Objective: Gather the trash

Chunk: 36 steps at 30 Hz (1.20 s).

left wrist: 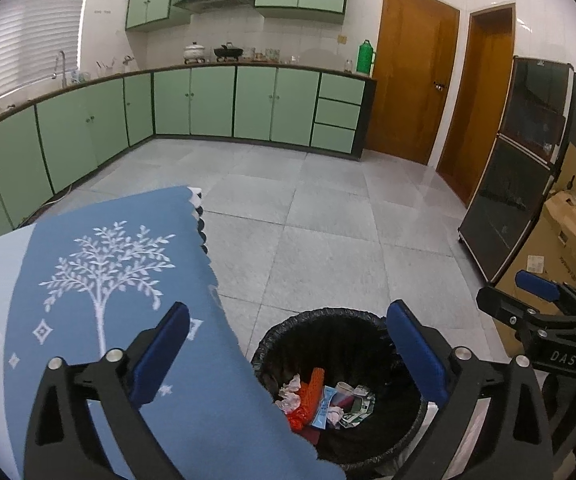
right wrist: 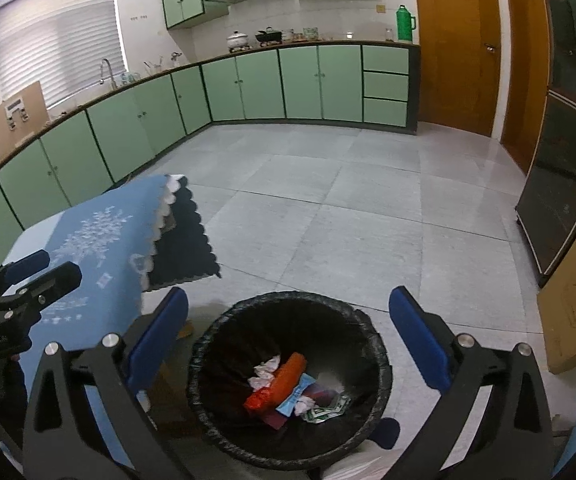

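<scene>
A black-lined trash bin (left wrist: 327,316) (right wrist: 232,320) stands on the floor beside a table draped in a blue cloth (left wrist: 128,280) (right wrist: 100,232). Inside the bin lies trash: an orange-red wrapper (left wrist: 311,392) (right wrist: 280,384), crumpled white paper (left wrist: 289,394) (right wrist: 266,368), a light blue packet (left wrist: 323,406) (right wrist: 297,394) and a green-white wrapper (left wrist: 361,404) (right wrist: 325,410). My left gripper (left wrist: 288,360) hangs open above the bin's left side and the table edge, nothing between its blue pads. My right gripper (right wrist: 288,344) hangs open straight over the bin, empty. Each gripper shows at the edge of the other's view.
Green kitchen cabinets (right wrist: 248,88) run along the far wall and the left. Wooden doors (left wrist: 411,88) and a dark glass cabinet (left wrist: 519,168) stand at the right, with cardboard boxes (left wrist: 563,240) (right wrist: 575,300) beside them. Grey tiled floor (right wrist: 347,220) stretches beyond the bin.
</scene>
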Each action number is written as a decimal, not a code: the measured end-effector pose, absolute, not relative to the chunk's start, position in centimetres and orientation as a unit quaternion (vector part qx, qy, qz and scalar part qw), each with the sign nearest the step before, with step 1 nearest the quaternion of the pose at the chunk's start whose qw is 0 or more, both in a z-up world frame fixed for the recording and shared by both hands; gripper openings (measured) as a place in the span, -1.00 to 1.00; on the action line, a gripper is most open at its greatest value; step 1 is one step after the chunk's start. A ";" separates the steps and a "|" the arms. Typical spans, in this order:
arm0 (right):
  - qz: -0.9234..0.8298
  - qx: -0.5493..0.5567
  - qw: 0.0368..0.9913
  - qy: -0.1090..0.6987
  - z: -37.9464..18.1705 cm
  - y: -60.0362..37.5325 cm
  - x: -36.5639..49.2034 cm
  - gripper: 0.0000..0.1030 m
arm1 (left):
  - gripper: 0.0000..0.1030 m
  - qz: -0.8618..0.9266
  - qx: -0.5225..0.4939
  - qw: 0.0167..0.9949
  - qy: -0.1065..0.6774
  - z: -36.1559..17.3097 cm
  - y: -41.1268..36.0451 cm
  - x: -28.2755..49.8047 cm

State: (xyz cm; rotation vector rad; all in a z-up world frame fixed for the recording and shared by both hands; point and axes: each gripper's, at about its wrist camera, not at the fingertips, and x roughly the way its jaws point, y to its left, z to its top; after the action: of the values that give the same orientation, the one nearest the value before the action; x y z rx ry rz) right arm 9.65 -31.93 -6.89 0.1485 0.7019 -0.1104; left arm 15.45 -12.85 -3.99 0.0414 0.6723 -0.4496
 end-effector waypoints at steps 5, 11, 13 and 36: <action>-0.037 0.089 0.935 0.340 -5.3 -31.1 8.4 0.90 | 0.88 -0.208 0.015 0.924 0.320 -2.6 -11.4 13.9; -0.034 0.069 0.940 0.332 -3.0 -29.3 6.5 0.90 | 0.88 -0.195 0.013 0.929 0.314 -1.3 -10.0 11.9; -0.035 0.059 0.942 0.329 -2.4 -28.7 5.8 0.90 | 0.88 -0.193 0.014 0.930 0.312 -1.0 -9.6 11.2; -0.006 0.047 0.951 0.306 0.7 -25.5 0.8 0.90 | 0.88 -0.181 0.029 0.943 0.277 2.6 -7.7 5.3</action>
State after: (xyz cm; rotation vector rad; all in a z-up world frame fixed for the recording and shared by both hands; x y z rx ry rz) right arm 0.85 -25.46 0.74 0.0956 0.6215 -0.0119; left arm 5.27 -7.68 2.61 0.0589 0.5641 -0.3696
